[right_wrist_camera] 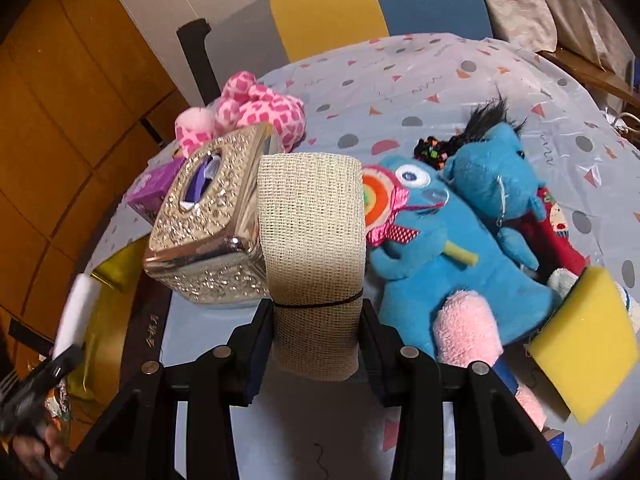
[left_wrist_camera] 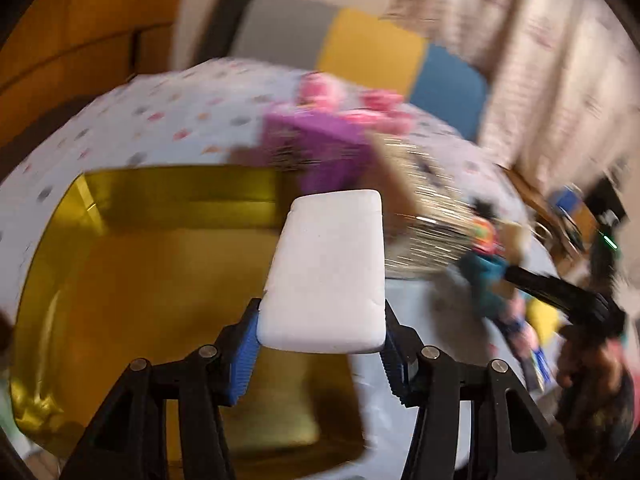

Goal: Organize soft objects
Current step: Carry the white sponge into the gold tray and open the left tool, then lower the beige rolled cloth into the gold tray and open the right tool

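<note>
Now each gripper grips one item: sponge (left_wrist_camera: 326, 270), bandage roll (right_wrist_camera: 314, 256).

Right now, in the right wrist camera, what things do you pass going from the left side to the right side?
White sponge → sparkly tissue box → beige bandage roll held in the right gripper → big blue plush → yellow sponge.

Left gripper (left_wrist_camera: 322, 332) and right gripper (right_wrist_camera: 316, 340): jaws clamped, both loaded.
</note>
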Demonstrator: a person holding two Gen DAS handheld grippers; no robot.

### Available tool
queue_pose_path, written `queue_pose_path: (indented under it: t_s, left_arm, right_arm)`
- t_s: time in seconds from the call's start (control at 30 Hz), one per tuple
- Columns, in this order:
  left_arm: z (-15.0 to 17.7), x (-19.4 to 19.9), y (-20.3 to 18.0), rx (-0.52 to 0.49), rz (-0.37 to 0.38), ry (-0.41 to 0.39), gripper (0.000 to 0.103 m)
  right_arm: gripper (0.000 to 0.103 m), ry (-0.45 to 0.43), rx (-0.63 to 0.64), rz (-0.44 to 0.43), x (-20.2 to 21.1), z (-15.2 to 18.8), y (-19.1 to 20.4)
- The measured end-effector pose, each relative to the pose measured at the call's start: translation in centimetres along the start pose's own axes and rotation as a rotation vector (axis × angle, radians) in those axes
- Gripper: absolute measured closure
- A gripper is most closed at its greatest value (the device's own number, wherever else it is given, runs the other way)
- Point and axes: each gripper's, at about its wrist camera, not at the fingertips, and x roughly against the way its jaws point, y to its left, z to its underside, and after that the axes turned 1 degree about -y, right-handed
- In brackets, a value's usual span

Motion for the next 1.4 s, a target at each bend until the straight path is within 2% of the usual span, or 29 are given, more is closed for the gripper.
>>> queue_pose_path:
  t_s: [0.13, 0.33, 0.43, 0.53, 0.6, 0.73, 0.93, 1.0, 1.17, 1.23, 1.4]
  left_arm:
    - [-0.7, -2.0, 3.5, 0.091, -0.083, 0.023, 0.048]
    - [-2.9, -5.2, 5.2, 0.108, -0.192, 0.046, 0.047]
    - [-4.1, -7.9, 5.2, 0.099, -0.207, 0.083, 0.044]
    - [-4.4, -9.9, 5.4, 0.124, -0.22, 0.125, 0.035]
    - [-4.4, -10.2, 5.3, 0.134, -0.203, 0.122, 0.03]
    - [-4.0, -9.2, 4.8, 0.104, -0.222, 0.078, 0.03]
    - [-2.3, -5.4, 3.7, 0.066, -0.228, 0.007, 0.017]
    - [-1.6, -4.1, 3.2, 0.048, -0.241, -0.022, 0.012]
    - [-0.4, -1.3, 2.6, 0.031, -0.268, -0.068, 0.008]
    - [-0.1, -0.4, 2.6, 0.025, -0.278, -0.081, 0.008]
    - [0.1, 0.6, 2.9, 0.016, -0.298, -0.096, 0.007]
  right_arm:
    - [0.062, -0.009, 0.023, 0.011, 0.0, 0.0, 0.5]
    - [0.062, -0.018, 0.027, 0.01, 0.2, 0.0, 0.4]
    - [0.062, -0.024, 0.024, 0.012, 0.3, 0.0, 0.3]
    - [0.062, -0.034, 0.023, 0.018, 0.4, -0.1, 0.2]
    - [0.062, -0.044, 0.017, 0.021, 0.6, -0.2, 0.0]
    - [0.062, -0.086, 0.011, 0.026, 1.3, -0.5, -0.2]
    - [0.062, -0.131, 0.014, -0.015, 2.4, -0.6, 0.1]
    - [0.062, -0.13, 0.03, -0.032, 2.4, -0.5, 0.6]
    - [0.062, -0.112, 0.06, -0.051, 2.3, 0.2, 2.0]
    - [0.062, -0.11, 0.083, -0.048, 2.6, 0.9, 3.1]
    - [0.062, -0.094, 0.158, -0.107, 3.7, 2.4, 7.0]
